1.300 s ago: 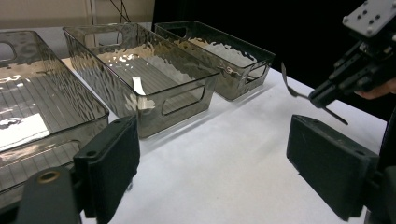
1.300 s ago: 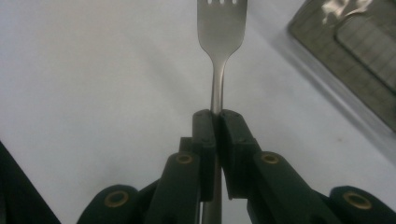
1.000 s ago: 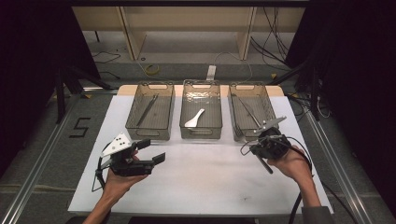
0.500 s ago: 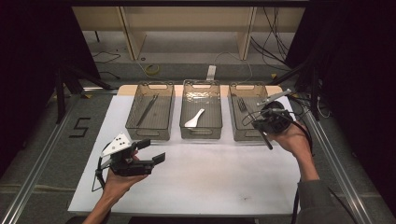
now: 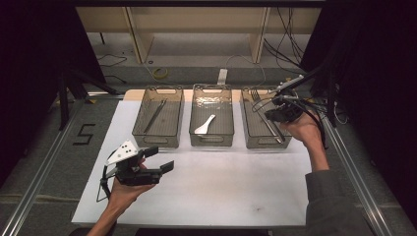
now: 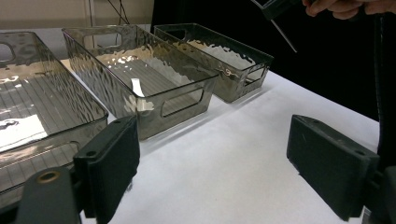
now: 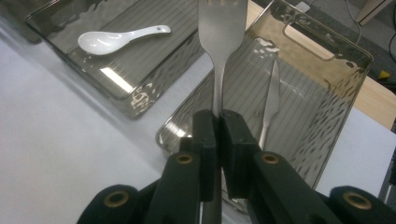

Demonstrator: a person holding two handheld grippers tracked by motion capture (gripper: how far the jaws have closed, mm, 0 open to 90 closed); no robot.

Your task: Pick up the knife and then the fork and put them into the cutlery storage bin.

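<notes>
My right gripper is shut on the handle of a metal fork, whose tines point away from me. In the high view that gripper hangs over the right-hand clear bin with the fork angled toward the bin's far left. A table knife lies in that bin. My left gripper rests low over the white table near the front left, jaws wide open with nothing between them.
Three clear bins stand in a row at the back of the white mat. The left bin holds a thin dark utensil; the middle bin holds a white spoon. Dark floor and metal rails flank the table.
My right hand has lifted and moved away from me with the fork, from the mat in front of the right bin to above it. The left hand has stayed put.
</notes>
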